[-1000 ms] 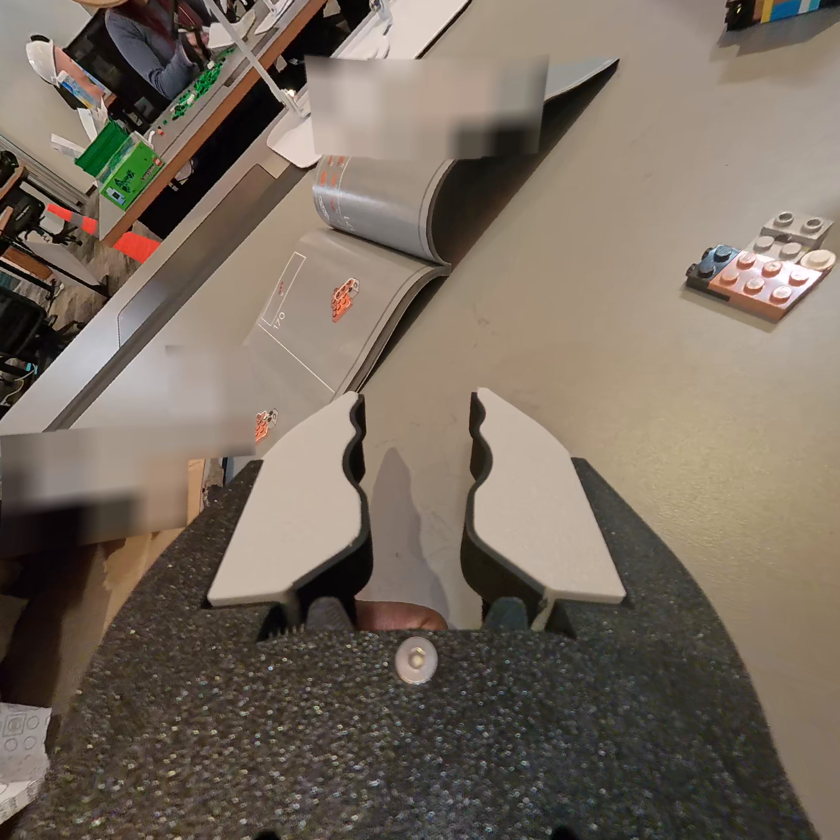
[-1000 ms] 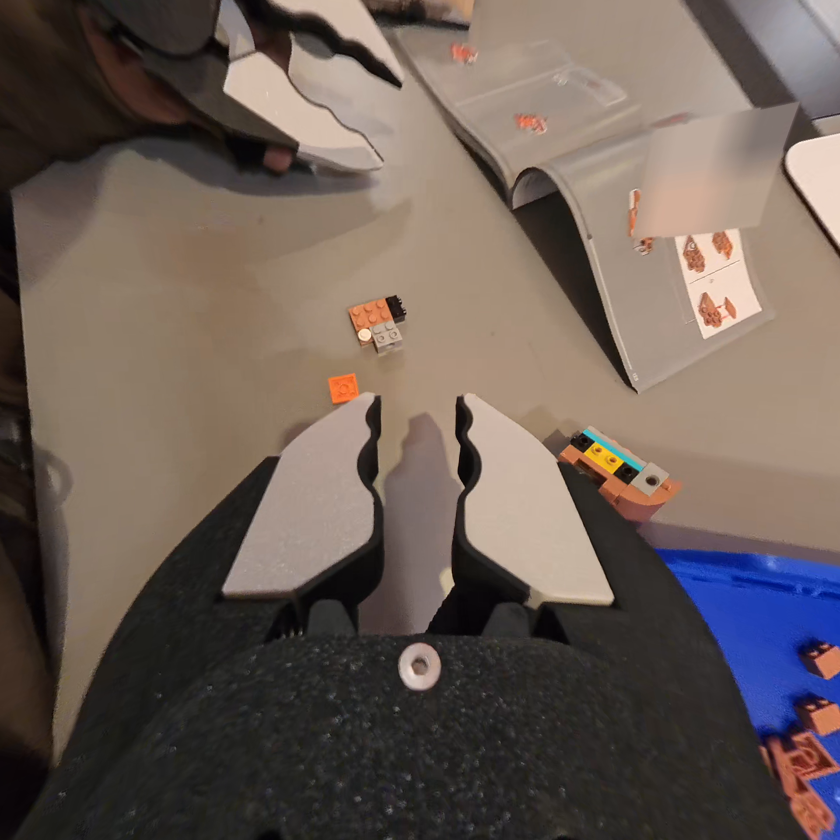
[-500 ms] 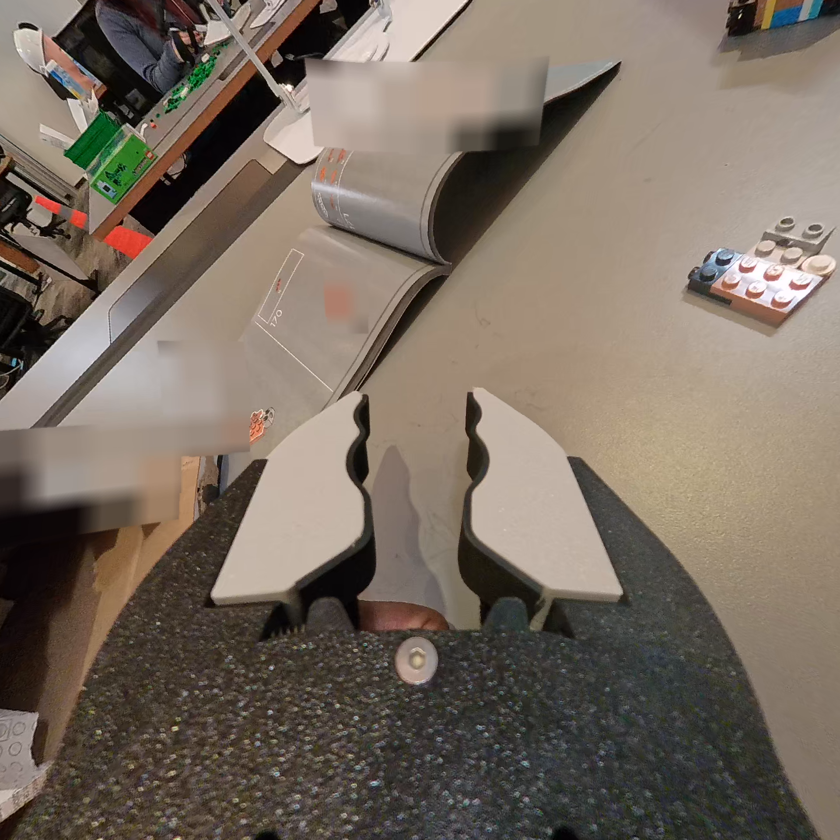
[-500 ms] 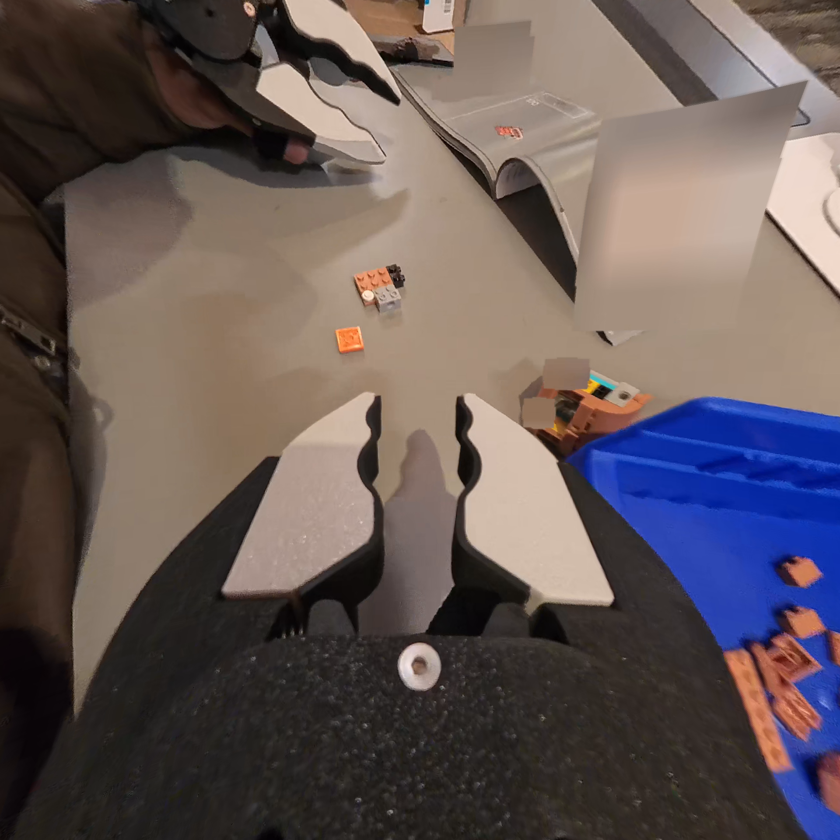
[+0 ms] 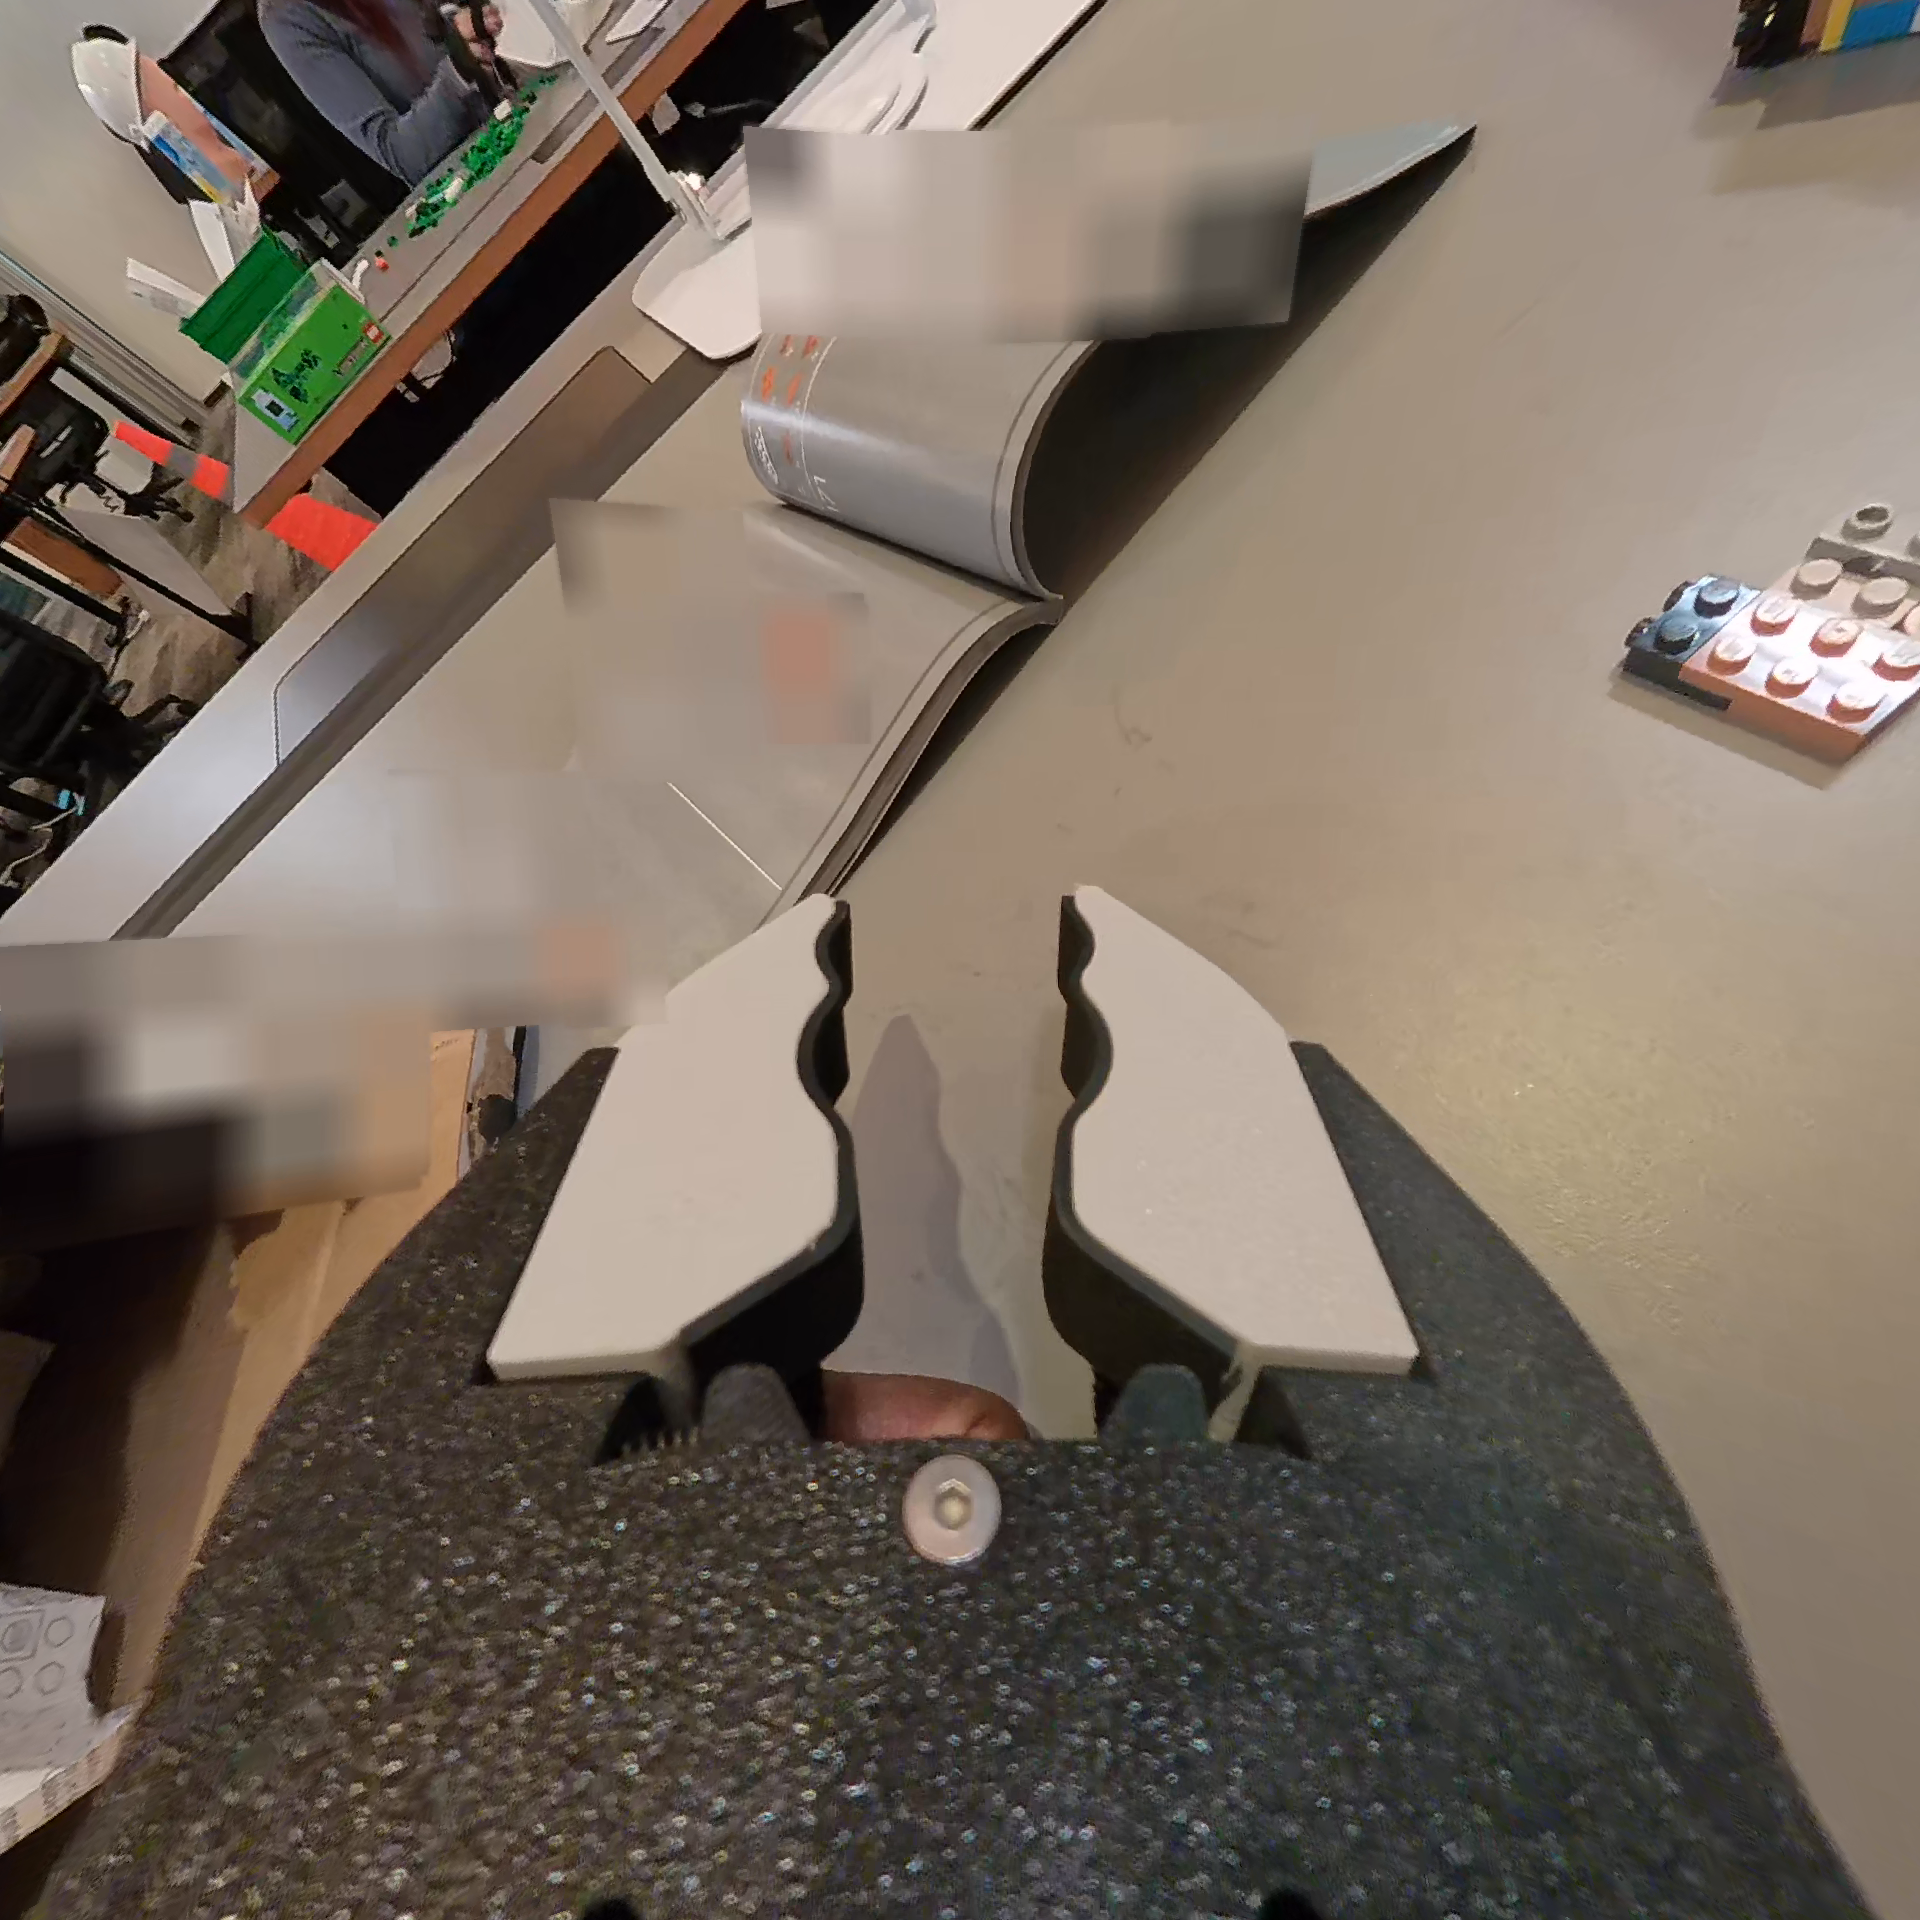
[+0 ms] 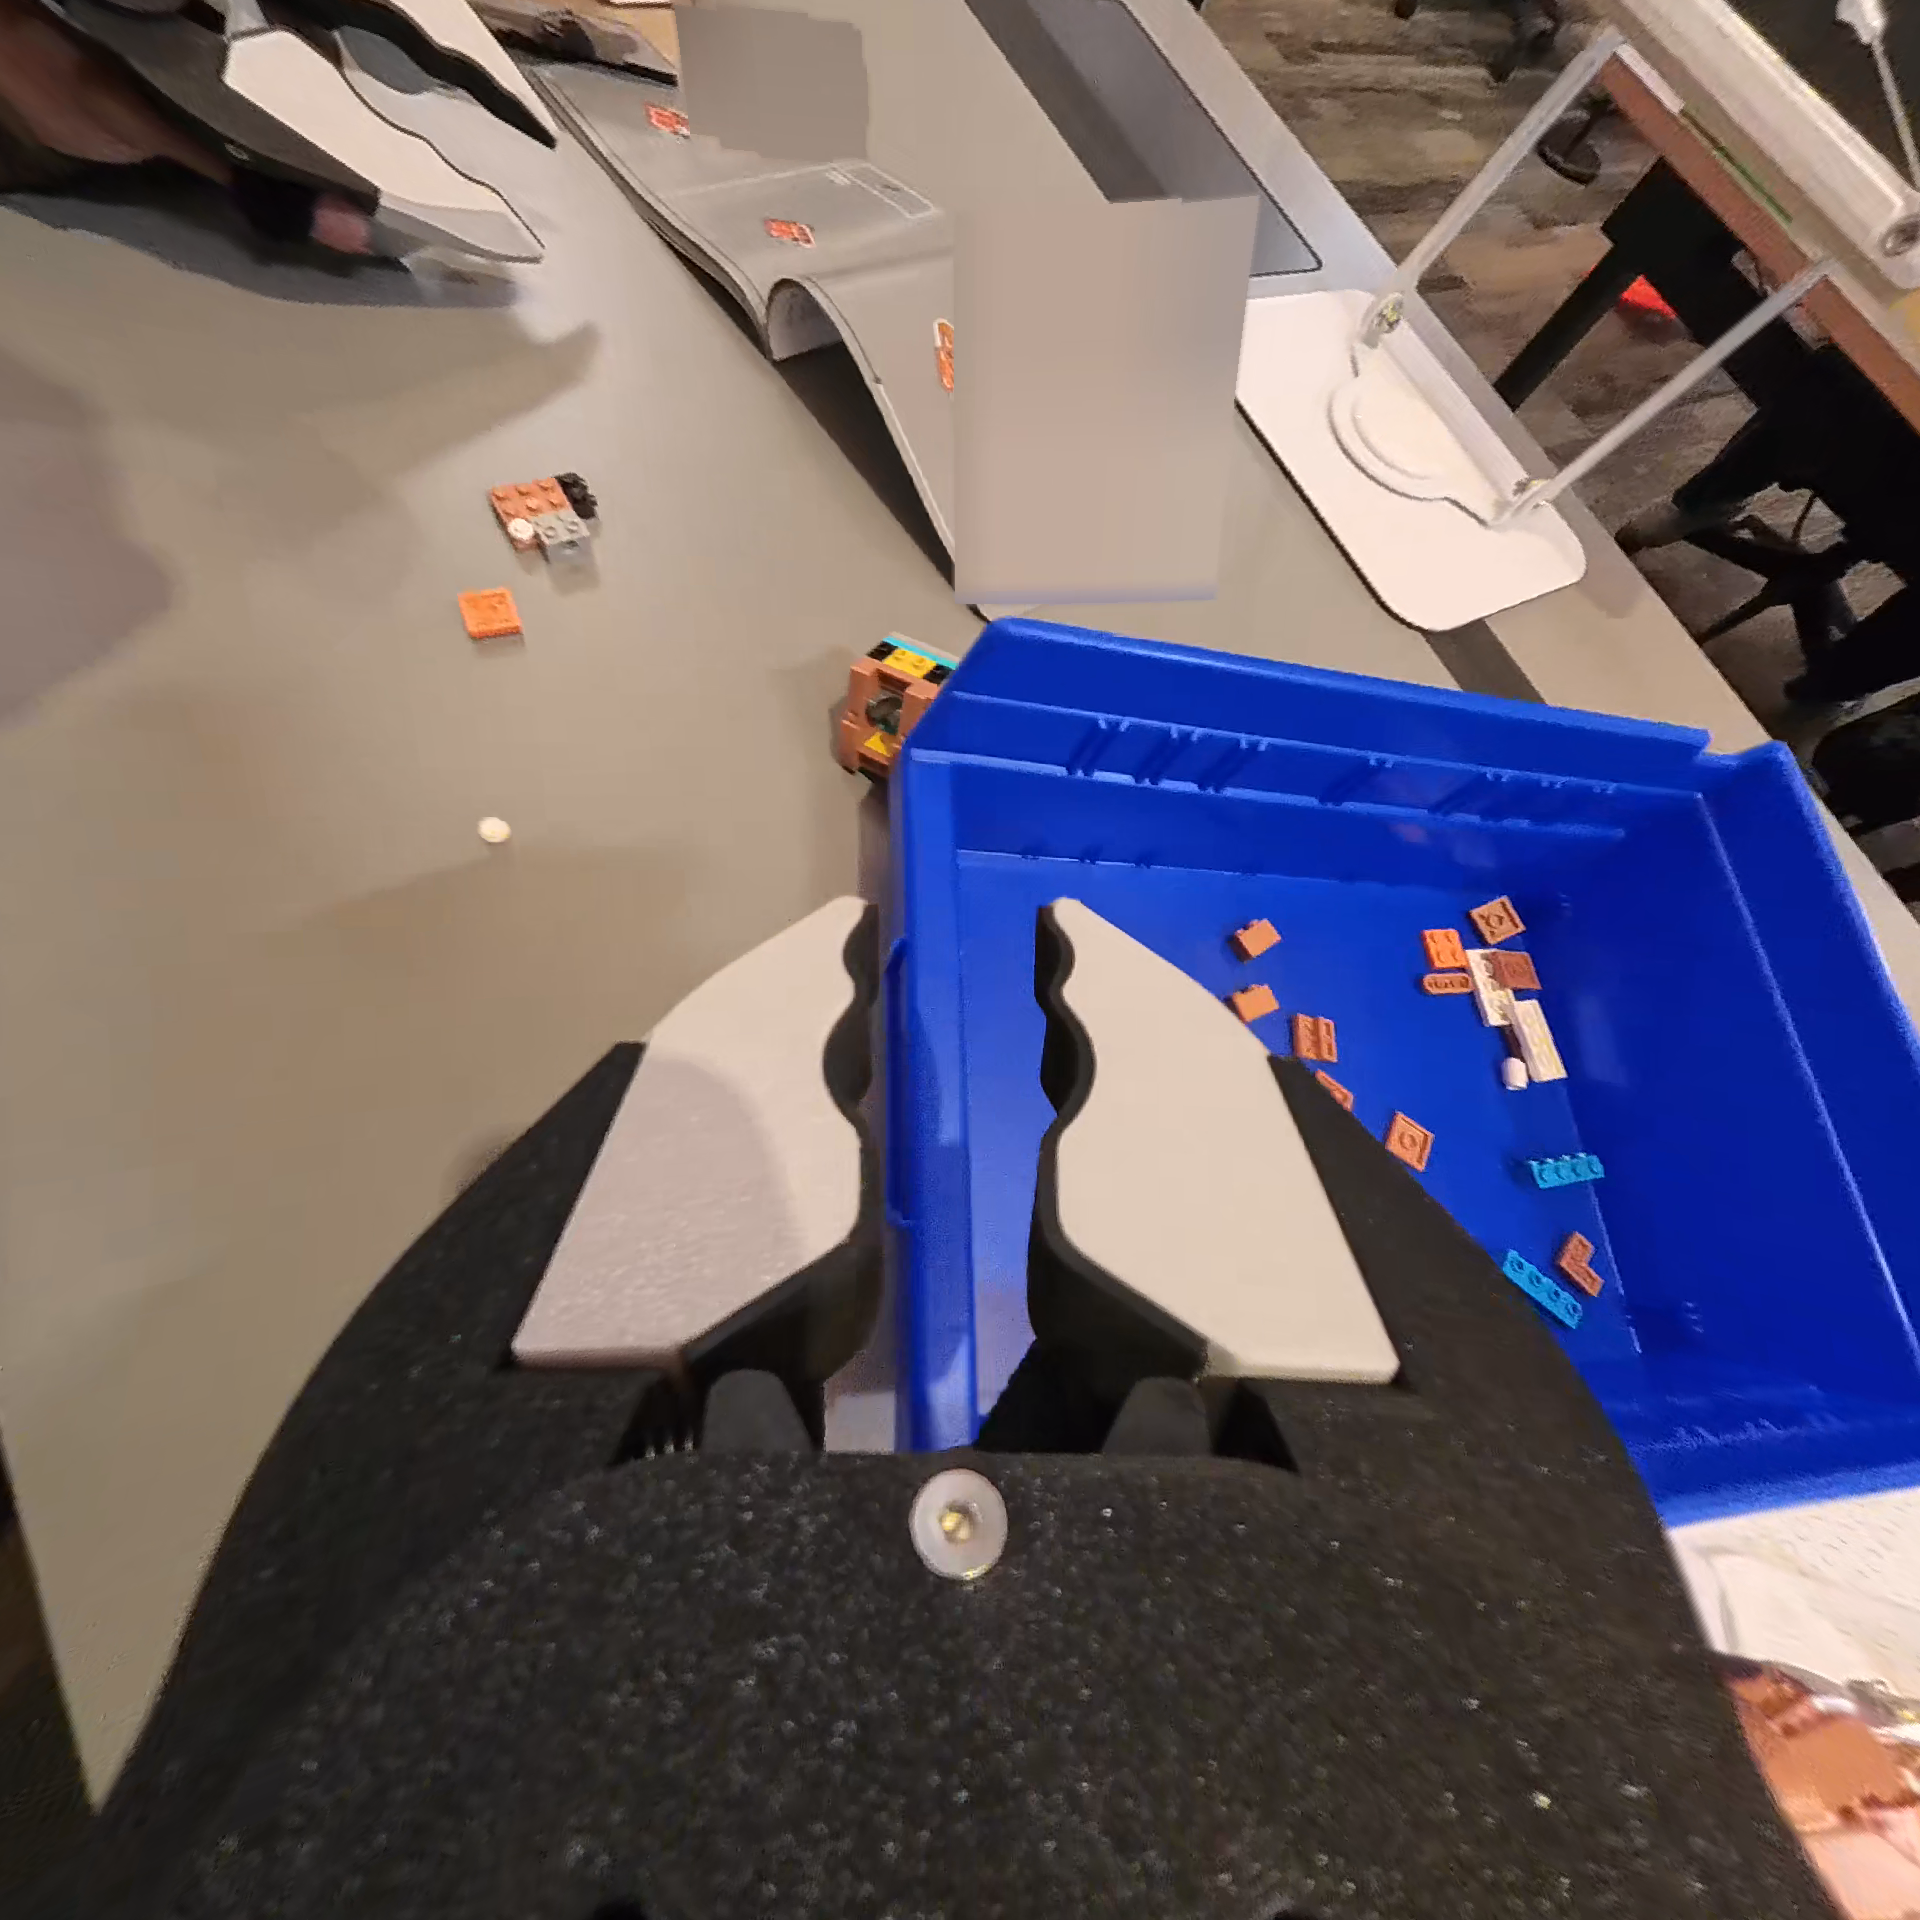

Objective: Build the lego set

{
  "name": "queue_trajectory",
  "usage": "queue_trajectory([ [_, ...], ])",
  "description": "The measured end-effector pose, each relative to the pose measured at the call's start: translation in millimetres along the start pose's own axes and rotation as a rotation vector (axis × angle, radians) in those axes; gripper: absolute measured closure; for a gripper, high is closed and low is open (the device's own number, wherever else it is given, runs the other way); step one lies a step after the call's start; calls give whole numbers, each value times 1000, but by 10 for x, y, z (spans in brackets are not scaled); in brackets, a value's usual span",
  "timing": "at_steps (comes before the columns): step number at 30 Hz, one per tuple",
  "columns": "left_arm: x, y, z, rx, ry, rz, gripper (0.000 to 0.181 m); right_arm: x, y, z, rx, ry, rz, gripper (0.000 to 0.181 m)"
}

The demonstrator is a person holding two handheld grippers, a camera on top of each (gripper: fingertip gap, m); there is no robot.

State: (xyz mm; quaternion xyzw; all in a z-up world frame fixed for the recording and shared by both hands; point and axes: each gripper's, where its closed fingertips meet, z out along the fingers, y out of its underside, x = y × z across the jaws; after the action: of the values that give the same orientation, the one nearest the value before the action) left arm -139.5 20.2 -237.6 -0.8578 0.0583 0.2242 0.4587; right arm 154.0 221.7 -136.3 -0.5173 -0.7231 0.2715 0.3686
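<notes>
Grey surface (image 6: 312,935), office desks and chairs behind it. Left tongs (image 5: 954,914) parted at a moderate gap, holding nothing, hovering low over bare surface just beside the open instruction booklet (image 5: 914,468). Same tongs show at the top left of the right wrist view (image 6: 468,135), well apart from the right tongs.

Right tongs (image 6: 954,914) also parted, nothing between them, hanging over the near left wall of the blue bin (image 6: 1351,717); left finger sits outside the wall, right finger inside.

Bin holds loose lego pieces (image 6: 1434,1039) scattered toward its right half: mostly brown-orange plates and small bricks, a few white ones, two teal strips.

On the surface:
- small flat sub-assembly (image 6: 542,509), orange plate with black and grey bits plus a round tan stud, near the booklet; also visible at the right edge of the left wrist view (image 5: 1787,665)
- single orange tile (image 6: 488,613) just beside it
- brown chunk with yellow, black and teal parts (image 6: 883,707) touching or nearly touching the bin's far left corner, can't tell which
- lone round tan stud (image 6: 494,829) between tile and right tongs

White lamp base (image 6: 1434,488) beyond the bin.
</notes>
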Motion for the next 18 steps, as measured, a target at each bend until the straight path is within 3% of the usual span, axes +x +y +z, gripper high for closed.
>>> queue_trajectory([
  [12, 7, -18, -5, 9, -18, 22, 143, 420, 246, -34, -47, 31, -55, 152],
  [18, -5, -20, 11, 3, -31, 22, 144, 1048, 369, 188, -203, 67, -209, 153],
])
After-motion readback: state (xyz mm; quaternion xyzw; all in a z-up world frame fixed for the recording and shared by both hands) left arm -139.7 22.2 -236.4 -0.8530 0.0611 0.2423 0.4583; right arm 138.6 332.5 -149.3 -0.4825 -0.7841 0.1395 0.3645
